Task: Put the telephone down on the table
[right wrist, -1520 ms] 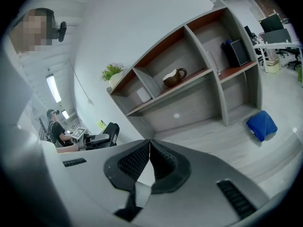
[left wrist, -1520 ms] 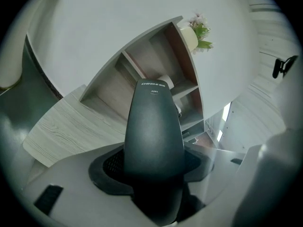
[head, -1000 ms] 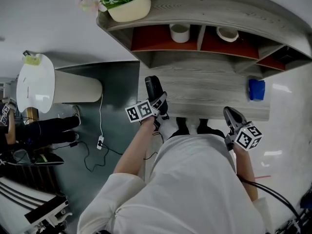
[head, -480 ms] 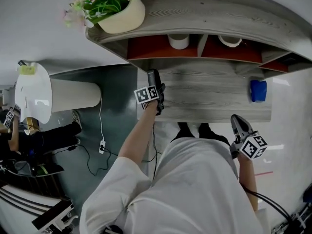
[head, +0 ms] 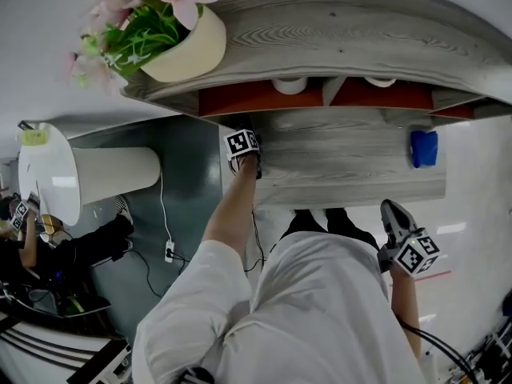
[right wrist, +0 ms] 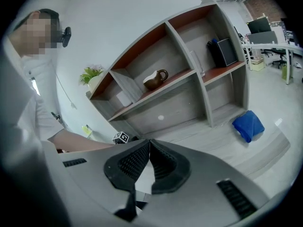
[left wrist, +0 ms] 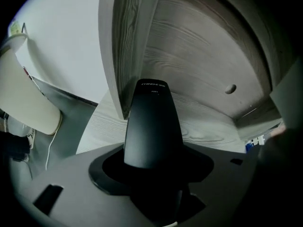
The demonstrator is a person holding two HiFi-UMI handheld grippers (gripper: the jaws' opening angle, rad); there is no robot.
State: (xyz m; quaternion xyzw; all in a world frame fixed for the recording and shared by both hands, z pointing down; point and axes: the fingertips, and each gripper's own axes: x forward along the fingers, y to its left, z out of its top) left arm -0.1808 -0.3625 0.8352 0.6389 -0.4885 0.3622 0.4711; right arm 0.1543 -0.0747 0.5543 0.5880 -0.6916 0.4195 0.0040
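In the left gripper view a black telephone handset (left wrist: 151,124) stands up between the jaws of my left gripper (left wrist: 152,169), which is shut on it. The handset's tip points at the lower side panel of the shelf unit, above the grey wooden table (left wrist: 213,124). Seen from the head view, my left gripper (head: 243,138) reaches over the table's left end (head: 352,174), and the shelf's top edge hides the telephone. My right gripper (head: 394,214) hangs off the table's front right edge. Its pads (right wrist: 161,160) meet with nothing between them.
A shelf unit (head: 336,22) rises at the back of the table, with a flower pot (head: 180,42) on top. A blue cloth (head: 422,149) lies at the table's right end. A brown jug (right wrist: 155,79) sits in a shelf compartment. A white stool (head: 48,174) stands on the floor at left.
My left gripper has carried the telephone forward over the table's left end, toward the shelf unit. The right gripper has drifted slightly back and down.
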